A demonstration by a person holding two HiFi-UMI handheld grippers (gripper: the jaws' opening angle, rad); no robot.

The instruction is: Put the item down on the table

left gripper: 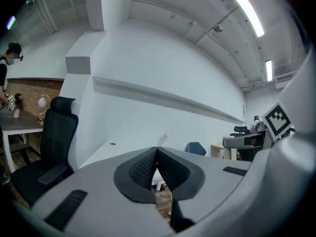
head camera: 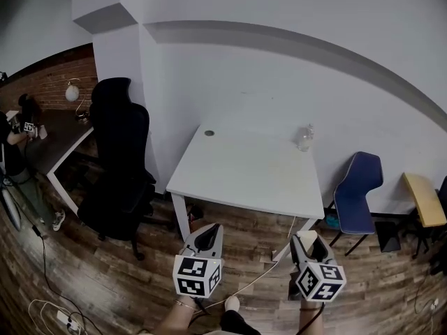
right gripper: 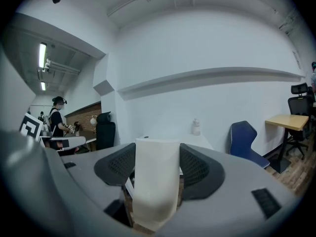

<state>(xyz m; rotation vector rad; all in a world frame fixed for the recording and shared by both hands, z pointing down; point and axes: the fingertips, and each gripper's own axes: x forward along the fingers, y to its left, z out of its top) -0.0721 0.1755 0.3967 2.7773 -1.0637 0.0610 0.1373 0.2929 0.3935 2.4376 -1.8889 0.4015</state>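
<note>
No legible text, label, brand or number — nothing readable

Left gripper (head camera: 209,230) held low in front of the body, jaws pressed together with nothing between them, right gripper (head camera: 304,241) level beside it and apart from it, jaws clamped on a white roll (right gripper: 157,181), both pointing forward.

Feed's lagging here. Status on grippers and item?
Left gripper shut, empty. Right gripper shut on white item, short of table. Small bottle at far edge.
</note>
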